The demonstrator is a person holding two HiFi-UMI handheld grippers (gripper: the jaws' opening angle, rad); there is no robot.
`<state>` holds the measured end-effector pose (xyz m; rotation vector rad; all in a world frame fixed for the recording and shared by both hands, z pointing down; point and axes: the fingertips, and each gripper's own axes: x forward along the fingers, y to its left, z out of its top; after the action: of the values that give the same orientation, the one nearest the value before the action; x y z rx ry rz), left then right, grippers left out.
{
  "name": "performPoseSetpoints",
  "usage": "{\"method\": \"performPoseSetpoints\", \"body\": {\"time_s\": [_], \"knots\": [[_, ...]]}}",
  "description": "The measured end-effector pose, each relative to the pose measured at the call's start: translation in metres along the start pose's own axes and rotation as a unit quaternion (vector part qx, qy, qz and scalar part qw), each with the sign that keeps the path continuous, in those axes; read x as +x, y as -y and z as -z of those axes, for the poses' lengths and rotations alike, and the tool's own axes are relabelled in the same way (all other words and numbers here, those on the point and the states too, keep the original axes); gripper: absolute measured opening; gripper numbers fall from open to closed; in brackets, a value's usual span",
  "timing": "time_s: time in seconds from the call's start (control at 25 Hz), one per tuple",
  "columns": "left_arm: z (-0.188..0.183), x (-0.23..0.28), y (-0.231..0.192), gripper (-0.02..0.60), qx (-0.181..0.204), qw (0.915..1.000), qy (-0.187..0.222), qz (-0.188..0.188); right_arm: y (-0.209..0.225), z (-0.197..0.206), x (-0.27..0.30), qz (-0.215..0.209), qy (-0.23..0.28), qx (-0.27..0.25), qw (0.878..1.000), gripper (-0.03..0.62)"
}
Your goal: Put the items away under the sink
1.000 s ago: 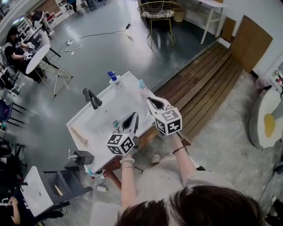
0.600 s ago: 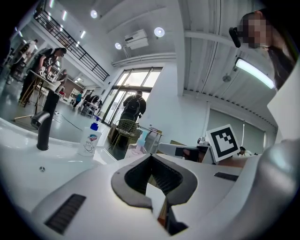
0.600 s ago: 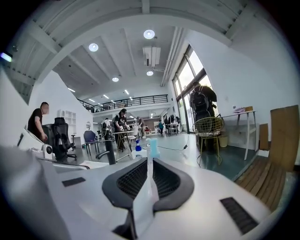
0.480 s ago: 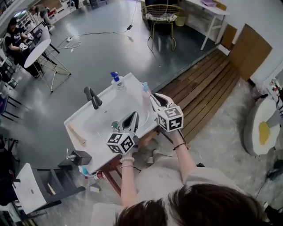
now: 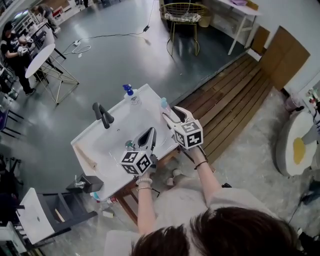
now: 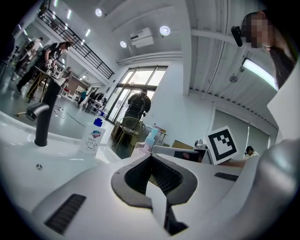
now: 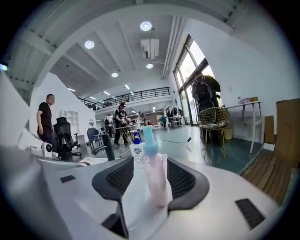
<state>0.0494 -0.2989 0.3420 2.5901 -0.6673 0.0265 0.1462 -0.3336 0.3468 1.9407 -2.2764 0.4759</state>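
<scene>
A wide hall with a grey floor (image 5: 115, 55) fills the head view. A strip of wooden decking (image 5: 235, 95) runs along its right side, a wire chair (image 5: 182, 12) stands at the far end, and people (image 5: 12, 45) sit by a round table (image 5: 40, 57) at the upper left.

In the middle stands the white sink unit (image 5: 95, 142), with a black tap (image 5: 102, 115) at the back of its basin.

Both grippers reach over the near edge of the sink unit. The right gripper (image 5: 172, 114) is at the unit's right corner. Its jaws have just been opening and now stand well apart. The right gripper view shows a gap on either side between the dark pads (image 7: 180, 178) and the bottle between them, so it is released and grips nothing. The left gripper (image 5: 150, 132) points over the basin. Its jaws curve together and meet at the tips, clenched, with nothing visible between them.

A soap bottle (image 5: 131, 95) with a blue pump stands upright on the far rim, near the tap. The pink bottle (image 7: 154, 178), slim with a pale blue cap, stands upright on the right rim between the right gripper's open jaws, untouched by either pad.
</scene>
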Motion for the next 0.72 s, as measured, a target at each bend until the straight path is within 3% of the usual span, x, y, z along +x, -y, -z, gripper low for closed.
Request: {"method": "performPoseSetpoints", "body": {"time_s": [0.72], "knots": [[0.005, 0.016, -0.032, 0.002, -0.013, 0.9990, -0.018, -0.038, 0.004, 0.023, 0.049, -0.033, -0.031, -0.002, 0.999, 0.259]]}}
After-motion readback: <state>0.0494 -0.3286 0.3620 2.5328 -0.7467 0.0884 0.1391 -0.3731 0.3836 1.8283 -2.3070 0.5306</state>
